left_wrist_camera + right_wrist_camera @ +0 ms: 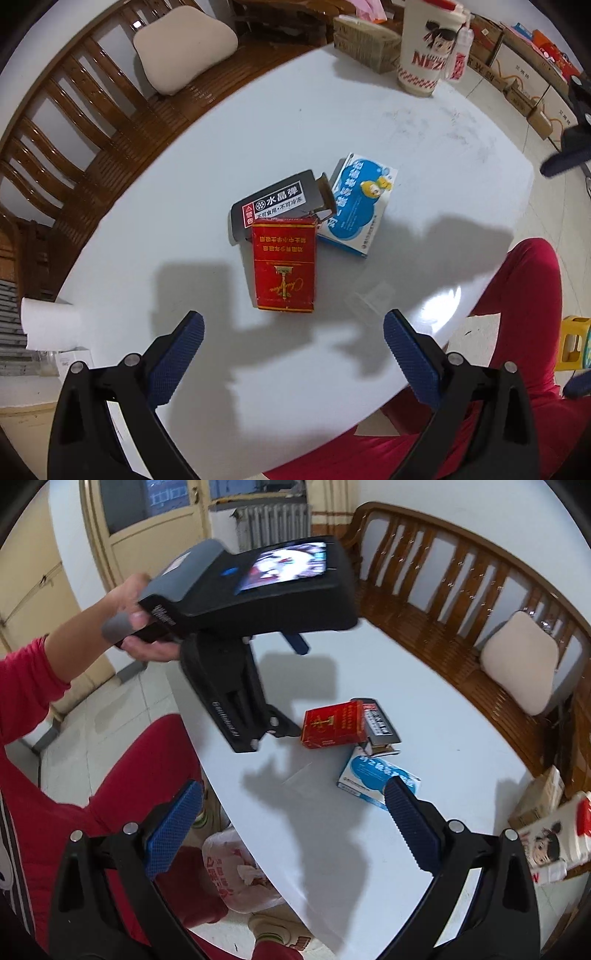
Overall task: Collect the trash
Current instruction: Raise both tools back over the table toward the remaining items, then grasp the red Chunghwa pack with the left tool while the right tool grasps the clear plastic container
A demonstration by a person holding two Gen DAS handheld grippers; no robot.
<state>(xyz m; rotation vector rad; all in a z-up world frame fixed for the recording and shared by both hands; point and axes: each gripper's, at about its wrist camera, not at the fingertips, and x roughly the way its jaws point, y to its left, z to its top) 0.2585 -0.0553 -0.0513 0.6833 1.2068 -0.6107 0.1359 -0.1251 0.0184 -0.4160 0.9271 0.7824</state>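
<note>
Three pieces of trash lie together mid-table: a red cigarette box (284, 264), a grey box with a white label (275, 205) and a blue-and-white box (356, 206). My left gripper (293, 325) is open and empty, hovering just short of the red box. My right gripper (293, 794) is open and empty above the table's near edge; the blue-and-white box (373, 777) sits by its right finger. The red box (334, 723) and grey box (380, 727) lie beyond. A plastic trash bag (236, 871) sits on the floor below the table edge.
A white round table (258, 122) holds a tall NEZHA cup (424, 48) and a cardboard box (365, 38) at its far side. A wooden bench with a beige cushion (184, 46) curves behind. The person's red-trousered legs (517, 314) are at the right; a yellow stool (574, 343) stands beyond.
</note>
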